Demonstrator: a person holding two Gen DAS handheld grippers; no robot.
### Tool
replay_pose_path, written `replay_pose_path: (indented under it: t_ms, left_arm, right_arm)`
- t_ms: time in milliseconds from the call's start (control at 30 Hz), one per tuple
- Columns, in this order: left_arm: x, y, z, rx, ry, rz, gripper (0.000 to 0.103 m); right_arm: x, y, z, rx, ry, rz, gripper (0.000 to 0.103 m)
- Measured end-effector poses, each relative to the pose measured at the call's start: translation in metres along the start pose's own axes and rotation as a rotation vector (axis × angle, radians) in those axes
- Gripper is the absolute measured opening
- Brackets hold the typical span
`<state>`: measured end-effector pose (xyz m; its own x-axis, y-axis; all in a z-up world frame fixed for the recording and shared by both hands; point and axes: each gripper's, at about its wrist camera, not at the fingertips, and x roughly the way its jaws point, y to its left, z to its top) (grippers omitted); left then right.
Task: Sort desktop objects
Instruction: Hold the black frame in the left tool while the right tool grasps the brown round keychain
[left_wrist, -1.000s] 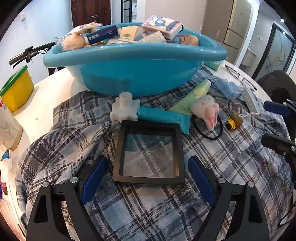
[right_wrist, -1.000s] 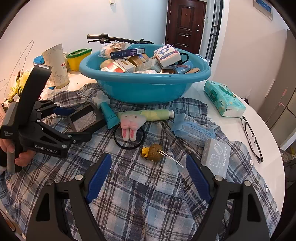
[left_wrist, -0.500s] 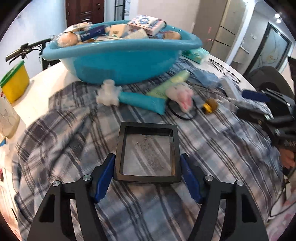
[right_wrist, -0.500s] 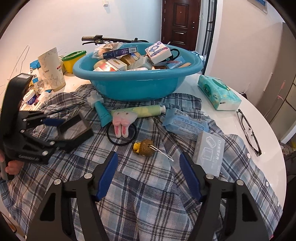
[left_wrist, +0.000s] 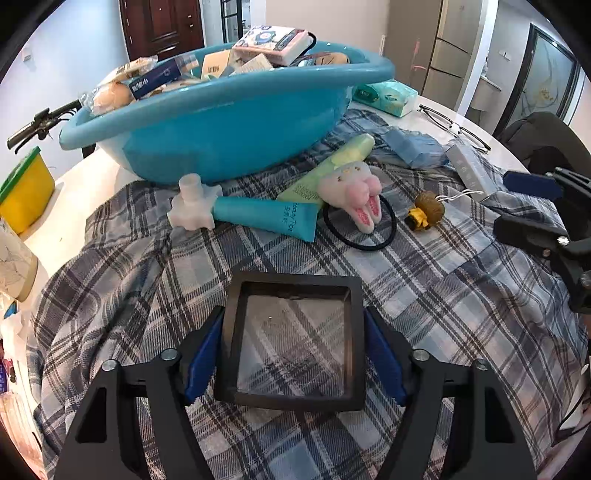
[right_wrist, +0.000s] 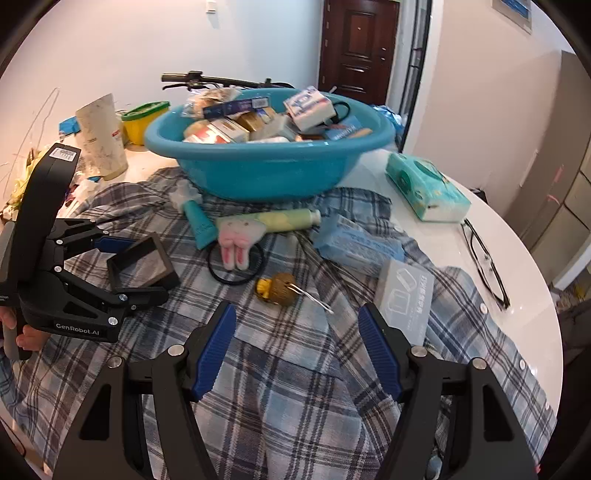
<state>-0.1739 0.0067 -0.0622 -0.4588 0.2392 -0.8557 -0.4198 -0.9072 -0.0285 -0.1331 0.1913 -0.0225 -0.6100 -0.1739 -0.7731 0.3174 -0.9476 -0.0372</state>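
My left gripper (left_wrist: 293, 332) is shut on a black square frame box (left_wrist: 291, 343) with a clear film centre, its blue pads pressing the box's left and right sides. The box hangs tilted just over the plaid shirt (left_wrist: 147, 280). In the right wrist view the same box (right_wrist: 142, 264) sits between the left gripper's fingers. My right gripper (right_wrist: 295, 317) stands open above the shirt with nothing between its fingers. A full blue basin (left_wrist: 229, 122) stands at the back.
On the shirt lie a teal tube (left_wrist: 266, 216), a green tube (left_wrist: 332, 166), a plush bunny hair tie (left_wrist: 354, 192), a yellow-brown trinket (left_wrist: 424, 214), a blue packet (right_wrist: 354, 243) and a clear box (right_wrist: 406, 295). Tissue pack (right_wrist: 424, 184), glasses (right_wrist: 484, 258), paper cup (right_wrist: 99, 136).
The left jaws closed onto the black frame box and drew it back from the tubes, off the cloth. The right jaws narrowed; that hand stayed put.
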Motion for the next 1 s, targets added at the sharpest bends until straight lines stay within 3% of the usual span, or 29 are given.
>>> replay_pose_path:
  t_ms: [333, 633, 700, 767, 833, 1000]
  left_arm:
    - [-0.025, 0.004, 0.004, -0.076, -0.058, 0.011, 0.073]
    - [-0.031, -0.004, 0.016, -0.061, -0.061, 0.037, 0.073]
    - [-0.027, -0.004, 0.018, -0.063, -0.060, 0.034, 0.073]
    - [-0.024, -0.003, 0.020, -0.071, -0.057, 0.027, 0.073]
    - [-0.021, -0.002, 0.020, -0.076, -0.048, 0.018, 0.073]
    - [-0.017, -0.002, 0.017, -0.071, -0.036, 0.016, 0.073]
  right_arm:
    - [0.015, 0.001, 0.004, 0.002, 0.034, 0.018, 0.068]
    - [0.046, 0.013, 0.022, -0.032, 0.083, 0.033, 0.068]
    - [0.054, 0.014, 0.023, -0.038, 0.098, 0.032, 0.062]
    - [0.061, 0.014, 0.024, -0.040, 0.112, 0.031, 0.041]
    - [0.066, 0.013, 0.023, -0.037, 0.121, 0.040, 0.035]
    - [0.068, 0.011, 0.022, -0.031, 0.121, 0.057, 0.033]
